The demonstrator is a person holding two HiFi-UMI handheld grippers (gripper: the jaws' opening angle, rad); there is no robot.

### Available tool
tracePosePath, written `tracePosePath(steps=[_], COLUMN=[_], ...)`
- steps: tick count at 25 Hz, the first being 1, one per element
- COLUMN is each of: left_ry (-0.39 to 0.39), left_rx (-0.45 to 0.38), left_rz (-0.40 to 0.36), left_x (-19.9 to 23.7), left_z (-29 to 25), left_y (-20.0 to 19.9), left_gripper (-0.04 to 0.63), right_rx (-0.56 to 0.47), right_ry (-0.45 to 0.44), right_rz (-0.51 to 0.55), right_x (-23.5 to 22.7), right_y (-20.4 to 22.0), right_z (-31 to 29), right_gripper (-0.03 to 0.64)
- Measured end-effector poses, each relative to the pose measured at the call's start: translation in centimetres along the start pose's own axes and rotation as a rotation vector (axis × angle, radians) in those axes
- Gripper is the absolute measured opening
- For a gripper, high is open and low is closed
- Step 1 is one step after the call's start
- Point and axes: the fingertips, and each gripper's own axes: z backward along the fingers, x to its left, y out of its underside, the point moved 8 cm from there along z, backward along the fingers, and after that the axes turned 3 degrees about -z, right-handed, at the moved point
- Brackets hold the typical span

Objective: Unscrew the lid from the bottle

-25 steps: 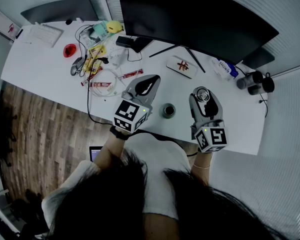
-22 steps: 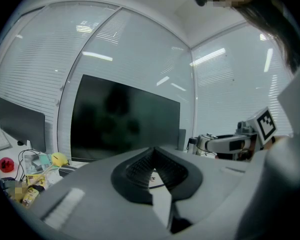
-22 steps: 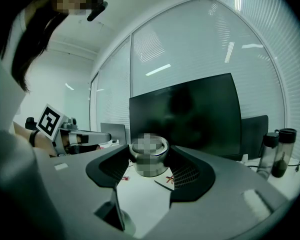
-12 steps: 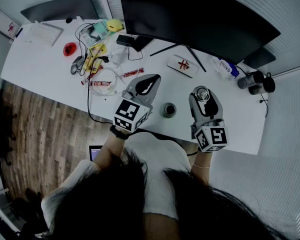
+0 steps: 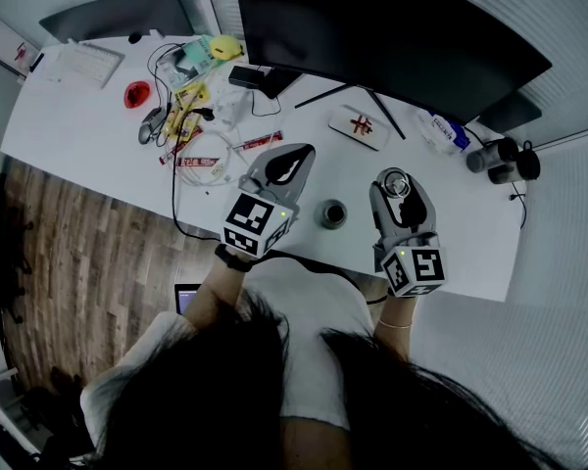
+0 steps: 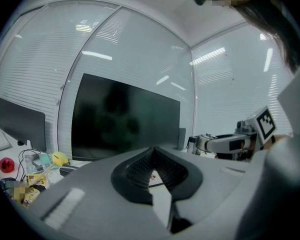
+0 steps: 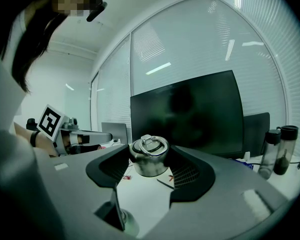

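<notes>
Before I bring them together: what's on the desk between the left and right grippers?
Head view: a small dark bottle stands between the left gripper and right gripper; the desk beside it is bare.

Overhead view of a white table [image 5: 78, 130]. The left tongs [image 5: 294, 160] have their jaws together, with nothing between them. The right tongs [image 5: 397, 177] are closed on a round metal lid [image 5: 398, 184]. Between the two, apart from both, a small dark bottle [image 5: 332, 214] stands on the table. Farther back are a black monitor [image 5: 372, 27], a white case [image 5: 358, 128], a coiled cable [image 5: 206, 160], a red object [image 5: 136, 96] and two dark flasks [image 5: 500, 158].
</notes>
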Motion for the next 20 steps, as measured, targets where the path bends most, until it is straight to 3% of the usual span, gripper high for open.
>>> tracePosePath(steps=[20], left_ry=[0.026], left_rx=[-0.024], left_rz=[-0.033], left_x=[1.3], left_z=[0.1], left_y=[-1.0], left_gripper=[0.058], right_rx=[-0.004], right_ry=[-0.009], right_rz=[-0.009], right_x=[0.4], right_y=[0.1], right_z=[0.0], right_gripper=[0.255])
